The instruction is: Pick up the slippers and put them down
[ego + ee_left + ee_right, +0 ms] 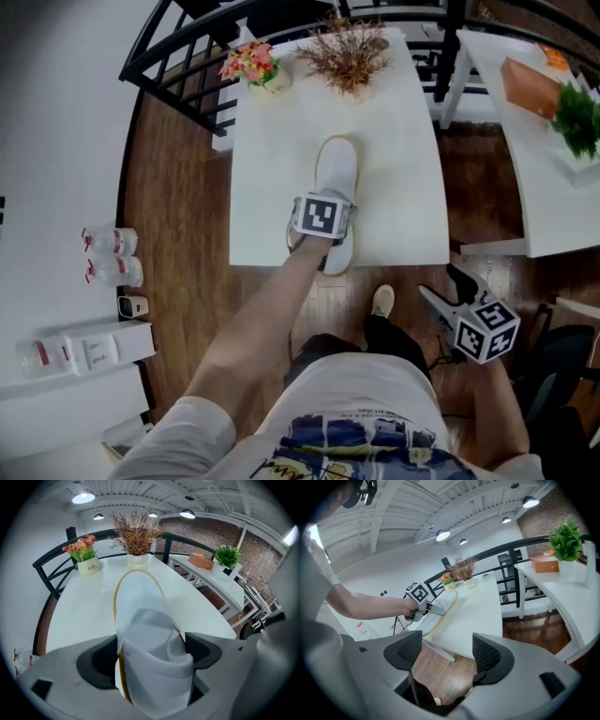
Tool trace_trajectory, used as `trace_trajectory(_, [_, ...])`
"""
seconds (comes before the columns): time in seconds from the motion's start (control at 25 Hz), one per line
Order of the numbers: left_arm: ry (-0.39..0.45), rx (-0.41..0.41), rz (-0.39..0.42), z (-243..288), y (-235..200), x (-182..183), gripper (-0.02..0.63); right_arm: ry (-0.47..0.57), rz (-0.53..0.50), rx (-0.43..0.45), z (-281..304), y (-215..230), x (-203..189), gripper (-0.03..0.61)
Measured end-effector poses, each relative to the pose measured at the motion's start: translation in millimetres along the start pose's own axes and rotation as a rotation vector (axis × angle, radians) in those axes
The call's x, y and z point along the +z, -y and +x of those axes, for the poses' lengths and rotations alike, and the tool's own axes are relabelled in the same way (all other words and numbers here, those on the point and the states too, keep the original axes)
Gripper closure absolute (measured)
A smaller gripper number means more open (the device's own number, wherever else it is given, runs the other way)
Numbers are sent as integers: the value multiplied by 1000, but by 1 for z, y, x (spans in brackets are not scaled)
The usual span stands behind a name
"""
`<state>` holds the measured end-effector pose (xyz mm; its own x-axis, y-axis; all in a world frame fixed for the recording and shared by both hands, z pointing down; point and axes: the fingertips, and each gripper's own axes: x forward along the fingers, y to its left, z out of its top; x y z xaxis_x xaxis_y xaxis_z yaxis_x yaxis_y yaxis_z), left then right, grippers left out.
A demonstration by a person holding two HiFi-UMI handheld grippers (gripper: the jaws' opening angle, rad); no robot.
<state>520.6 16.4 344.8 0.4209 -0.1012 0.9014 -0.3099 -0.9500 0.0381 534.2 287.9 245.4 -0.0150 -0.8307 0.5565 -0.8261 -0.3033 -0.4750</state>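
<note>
A white slipper with a tan sole edge lies lengthwise on the white table, its heel end at the front edge. My left gripper is shut on the heel end of the slipper; the soft white fabric is bunched between its dark pads. From the right gripper view the slipper tilts off the table edge under the left gripper. My right gripper hangs over the wooden floor to the right of the person, open, with nothing between its jaws.
A pot of pink flowers and a pot of dried grass stand at the table's far end. A second white table with a green plant and an orange box is to the right. A black railing runs behind. Bottles sit at left.
</note>
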Motion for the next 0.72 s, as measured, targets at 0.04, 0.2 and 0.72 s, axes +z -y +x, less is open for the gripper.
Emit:
trace_trajectory(0.04, [7,-8,-1,-3,-2,-3,181,-6,-8,18,8,-3,0,221])
trace_trajectory(0.2, [42,20,-47,-33,-33,-28,186,-53,-74,117,46,-32,-1,221])
trace_trajectory(0.72, [152,141,-354,-198,-221,-275,187,-201,-353,301,141,-277,-55,221])
